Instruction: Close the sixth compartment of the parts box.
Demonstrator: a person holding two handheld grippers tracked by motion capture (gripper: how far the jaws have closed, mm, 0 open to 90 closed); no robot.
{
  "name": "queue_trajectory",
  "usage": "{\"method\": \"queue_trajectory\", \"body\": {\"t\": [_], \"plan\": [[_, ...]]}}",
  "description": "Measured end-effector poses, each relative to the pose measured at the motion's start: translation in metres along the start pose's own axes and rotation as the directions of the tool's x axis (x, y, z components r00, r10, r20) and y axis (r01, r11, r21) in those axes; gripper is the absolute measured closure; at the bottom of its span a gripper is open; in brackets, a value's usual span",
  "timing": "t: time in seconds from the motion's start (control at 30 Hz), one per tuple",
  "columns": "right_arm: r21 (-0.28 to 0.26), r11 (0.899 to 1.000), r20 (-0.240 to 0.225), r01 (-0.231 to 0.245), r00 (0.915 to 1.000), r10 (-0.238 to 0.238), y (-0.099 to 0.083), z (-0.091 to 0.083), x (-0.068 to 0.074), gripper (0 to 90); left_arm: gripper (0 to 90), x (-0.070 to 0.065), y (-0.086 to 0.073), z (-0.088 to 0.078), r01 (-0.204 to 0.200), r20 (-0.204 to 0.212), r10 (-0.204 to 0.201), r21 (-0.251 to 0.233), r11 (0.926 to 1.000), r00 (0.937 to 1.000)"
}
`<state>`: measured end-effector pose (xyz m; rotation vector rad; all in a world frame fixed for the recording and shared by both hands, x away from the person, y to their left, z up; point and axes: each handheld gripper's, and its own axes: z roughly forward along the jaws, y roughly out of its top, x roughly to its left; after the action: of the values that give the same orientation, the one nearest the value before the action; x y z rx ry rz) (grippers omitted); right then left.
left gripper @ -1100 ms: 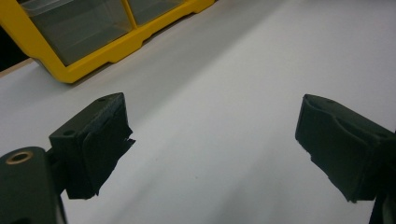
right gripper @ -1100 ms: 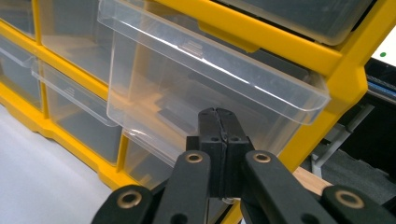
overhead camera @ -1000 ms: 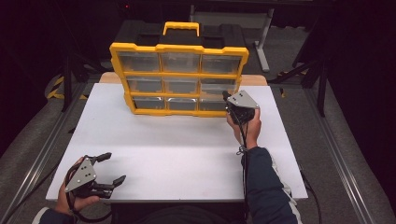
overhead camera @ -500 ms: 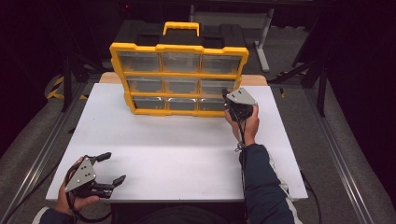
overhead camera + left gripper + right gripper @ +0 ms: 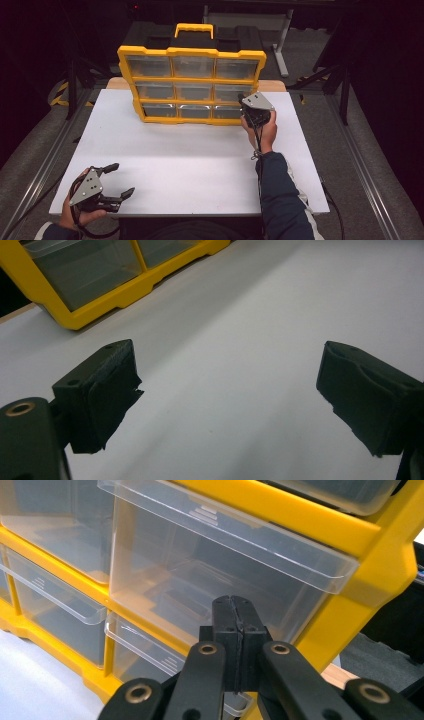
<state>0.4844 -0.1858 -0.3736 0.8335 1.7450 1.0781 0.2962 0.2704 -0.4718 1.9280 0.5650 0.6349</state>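
A yellow drawer cabinet (image 5: 192,82) with three rows of clear plastic drawers stands upright at the back of the white table (image 5: 190,155). My right gripper (image 5: 242,98) is shut with nothing between its jaws. Its tips (image 5: 234,604) sit right at the front of the middle drawer of the right-hand column (image 5: 200,565); whether they touch it I cannot tell. My left gripper (image 5: 124,179) rests low at the near left corner of the table, open wide and holding nothing (image 5: 227,390). The cabinet's lower corner (image 5: 100,295) lies far ahead of it.
The cabinet has a yellow carry handle (image 5: 193,30) on top and a dark case behind it. A wooden strip (image 5: 272,86) borders the table's back edge. Metal rails and dark floor flank the table.
The right gripper has edged slightly closer to the cabinet's right column, jaws still shut. The left gripper has kept still and open.
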Motion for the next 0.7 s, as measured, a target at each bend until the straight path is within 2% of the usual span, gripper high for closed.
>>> {"method": "queue_trajectory", "body": {"t": [0.37, 0.7], "plan": [[0.004, 1.000, 0.009, -0.006, 0.9999, 0.006, 0.0001, 0.0054, -0.0009, 90.0, 10.6, 0.0003, -0.0003, 0.0003, 0.000, 0.001, 0.000, 0.003, 1.0000, 1.0000], [0.007, 1.000, 0.013, 0.009, 0.9999, -0.009, -0.0002, 0.0072, -0.0003, 90.0, 10.6, 0.0002, -0.0003, 0.0004, -0.002, -0.001, 0.002, 0.005, 1.0000, 1.0000]]}}
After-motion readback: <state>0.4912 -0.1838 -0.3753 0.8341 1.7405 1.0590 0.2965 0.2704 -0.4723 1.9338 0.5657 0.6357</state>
